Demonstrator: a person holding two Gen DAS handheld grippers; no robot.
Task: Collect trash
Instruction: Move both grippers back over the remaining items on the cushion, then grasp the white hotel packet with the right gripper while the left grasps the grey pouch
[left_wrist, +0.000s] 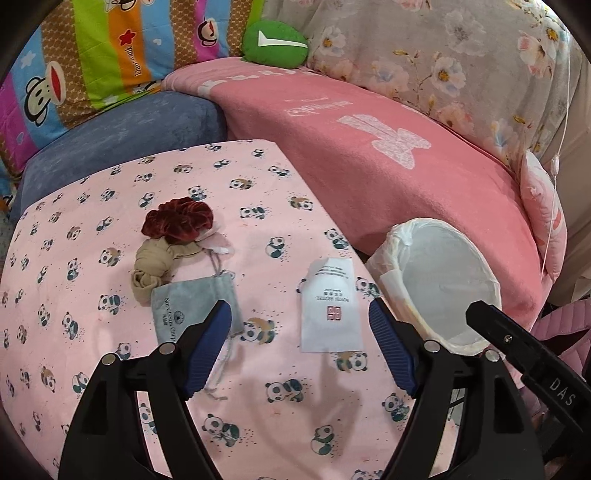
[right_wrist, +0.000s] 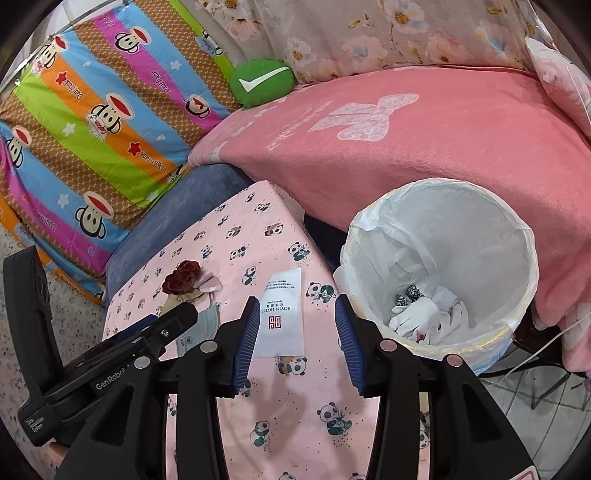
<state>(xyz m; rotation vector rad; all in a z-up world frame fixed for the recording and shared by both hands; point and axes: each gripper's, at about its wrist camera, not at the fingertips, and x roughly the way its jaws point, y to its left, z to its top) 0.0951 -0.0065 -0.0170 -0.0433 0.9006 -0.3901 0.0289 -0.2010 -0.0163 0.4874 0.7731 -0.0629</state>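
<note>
A white printed paper packet (left_wrist: 330, 314) (right_wrist: 282, 317) lies flat on the pink panda cloth (left_wrist: 92, 332) near its right edge. My left gripper (left_wrist: 298, 310) hovers open above the cloth, with the packet just inside its right finger. My right gripper (right_wrist: 296, 306) is open too, and the packet shows between its fingers without touching them. Left of the packet lie a grey drawstring pouch (left_wrist: 192, 306), a beige stocking (left_wrist: 153, 266) and a dark red scrunchie (left_wrist: 177, 219). The white-lined bin (left_wrist: 443, 258) (right_wrist: 461, 229) stands right of the cloth and holds white gloves (right_wrist: 421, 314).
A pink blanket (left_wrist: 388, 166) covers the sofa behind the bin. A striped cartoon quilt (right_wrist: 92, 129), a green cushion (left_wrist: 275, 42) and a blue cushion (left_wrist: 129, 136) lie beyond the cloth. Tiled floor (right_wrist: 535, 406) shows at the lower right.
</note>
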